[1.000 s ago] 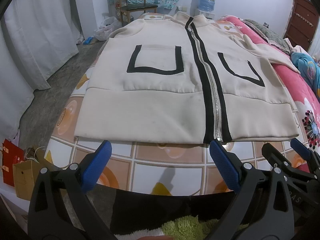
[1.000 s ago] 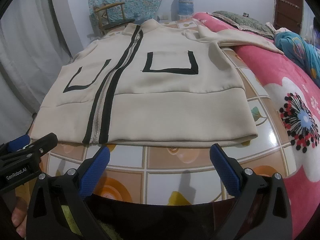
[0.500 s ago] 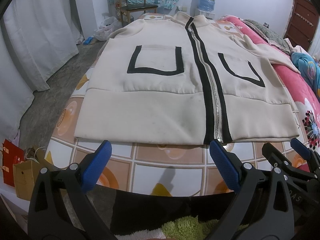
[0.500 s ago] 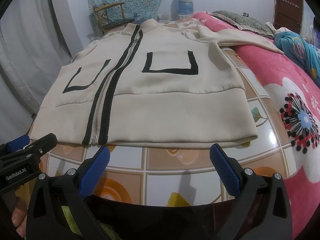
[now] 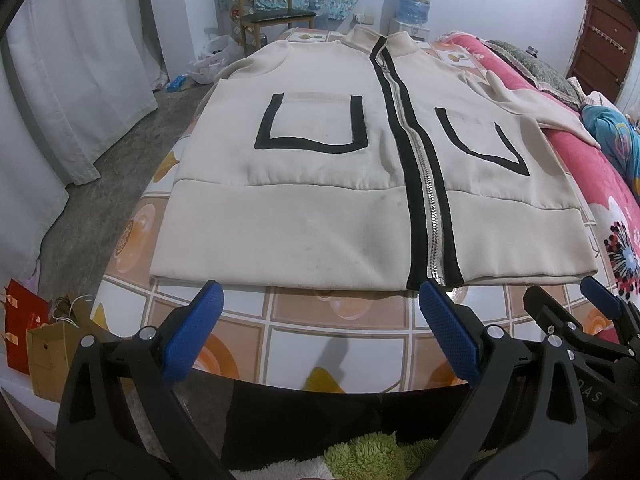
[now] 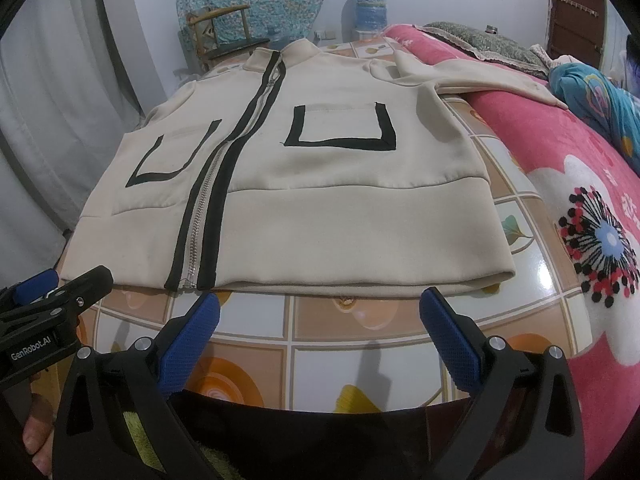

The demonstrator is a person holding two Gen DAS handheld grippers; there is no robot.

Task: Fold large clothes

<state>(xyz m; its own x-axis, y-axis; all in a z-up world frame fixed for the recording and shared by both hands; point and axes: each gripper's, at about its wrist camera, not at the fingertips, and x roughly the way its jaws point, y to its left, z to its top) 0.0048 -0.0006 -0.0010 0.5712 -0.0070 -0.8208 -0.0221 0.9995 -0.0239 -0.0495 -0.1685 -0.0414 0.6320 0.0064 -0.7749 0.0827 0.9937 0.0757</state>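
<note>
Table point(image 5: 340, 344) with glossy tile-print cover, pink flowered bed point(image 6: 560, 168) touching its right side. Cream jacket point(image 5: 320, 216) lies flat, front up, zipped, hem toward the camera, collar at the far end; nothing folded yet by the look of it. Its right-side sleeve point(image 6: 492, 76) runs off the table onto the bed, the other sleeve is mostly hidden past the far left edge. Risk: cover looks slick, so a pull on the hem could slide the whole jacket rather than fold it; the trailing sleeve may drag on the bedding and skew the fold. Thick fabric likely springs back, creases may not hold. Zipper point(image 5: 426, 200) forms a stiff ridge, a fold across it could buckle. Left gripper point(image 5: 320, 332) jaws wide apart, holding nothing, just short of the hem near the zipper end. Right gripper point(image 6: 320, 332) likewise spread and empty, hovering before the hem. Pinching only the top layer would split front from back.
</note>
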